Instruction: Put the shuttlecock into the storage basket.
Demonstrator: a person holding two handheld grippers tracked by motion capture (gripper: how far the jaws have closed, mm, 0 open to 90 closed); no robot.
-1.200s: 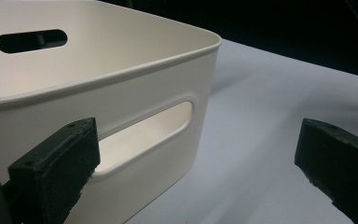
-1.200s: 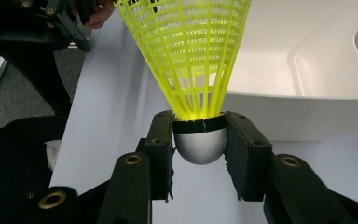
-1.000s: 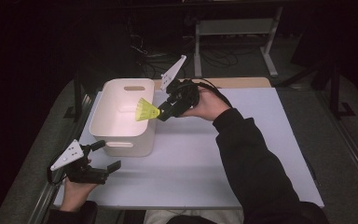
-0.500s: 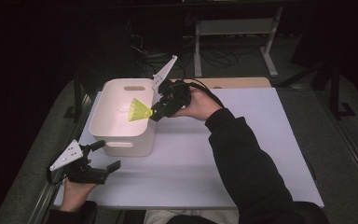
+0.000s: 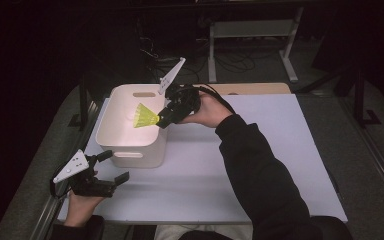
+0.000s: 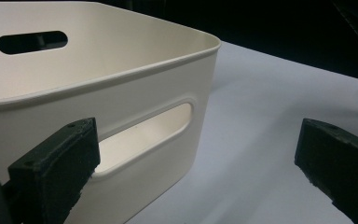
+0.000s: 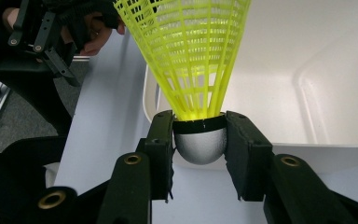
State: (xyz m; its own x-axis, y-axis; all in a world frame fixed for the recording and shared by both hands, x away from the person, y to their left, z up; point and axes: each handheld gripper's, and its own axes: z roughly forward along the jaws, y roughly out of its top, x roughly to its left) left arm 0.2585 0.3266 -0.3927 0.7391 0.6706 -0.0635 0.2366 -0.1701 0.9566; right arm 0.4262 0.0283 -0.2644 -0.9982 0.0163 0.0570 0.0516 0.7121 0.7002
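Observation:
A yellow plastic shuttlecock (image 5: 144, 116) hangs over the right side of a white handled bin (image 5: 139, 154), its skirt pointing left into the bin. My right gripper (image 5: 161, 121) is shut on its silver cork (image 7: 199, 143), and the yellow skirt (image 7: 191, 56) rises over the bin's inside wall (image 7: 284, 88). Down at the table's front left corner, my left gripper (image 5: 113, 167) stands open with nothing between its jaws. In the left gripper view that gripper (image 6: 198, 158) faces the bin's near wall (image 6: 135, 88), its handle slot close by the left jaw.
The bin stands at the left of a white table sheet (image 5: 250, 145). A wooden board (image 5: 252, 88) lies along the far edge. Dark floor, cables and a metal stand (image 5: 252, 30) lie beyond. In the right gripper view, the person's other hand and its gripper (image 7: 51, 32) show far off.
My right gripper has carried the shuttlecock leftward, from beside the bin's right rim to over the bin's inside. The left gripper has stayed put.

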